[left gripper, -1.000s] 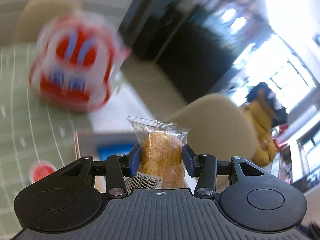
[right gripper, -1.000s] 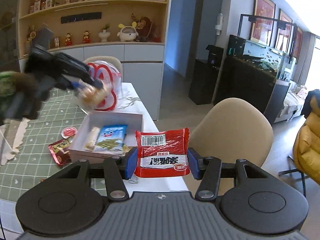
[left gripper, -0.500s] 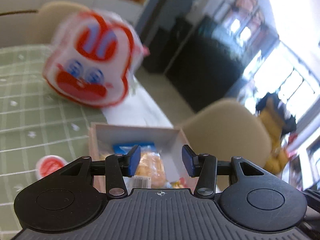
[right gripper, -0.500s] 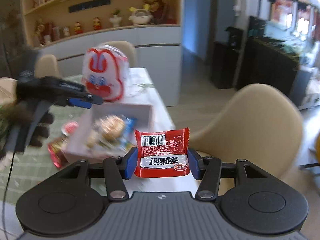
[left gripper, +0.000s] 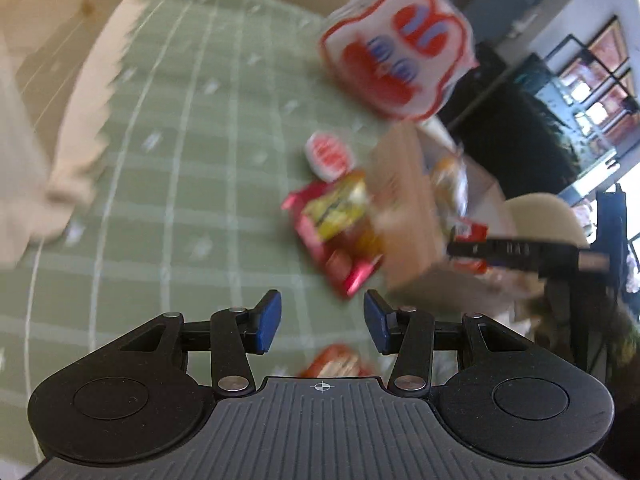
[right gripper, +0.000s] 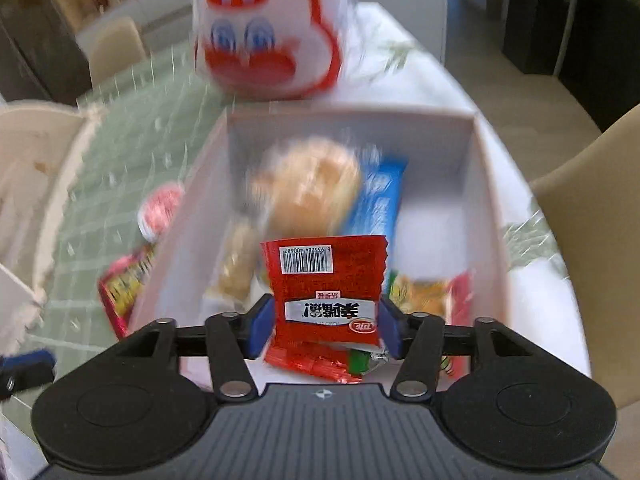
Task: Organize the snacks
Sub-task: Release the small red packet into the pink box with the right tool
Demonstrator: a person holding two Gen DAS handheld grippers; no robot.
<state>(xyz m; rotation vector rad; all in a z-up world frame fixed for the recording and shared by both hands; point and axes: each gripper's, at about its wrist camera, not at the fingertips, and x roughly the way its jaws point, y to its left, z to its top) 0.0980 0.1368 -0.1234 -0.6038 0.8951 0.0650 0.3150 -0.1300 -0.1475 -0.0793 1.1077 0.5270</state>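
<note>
Snacks fill a white box (right gripper: 484, 184) at mid-frame in the right wrist view, where the right gripper (right gripper: 322, 330) pinches a red packet (right gripper: 326, 280) upright between its blue pads, low and central above the box's near end. The left gripper (left gripper: 322, 322) hangs parted and empty over a green checked cloth (left gripper: 168, 184); a red-and-yellow packet (left gripper: 336, 228) lies against the box's outer wall at center right, a rabbit-faced bag (left gripper: 396, 48) at upper right.
</note>
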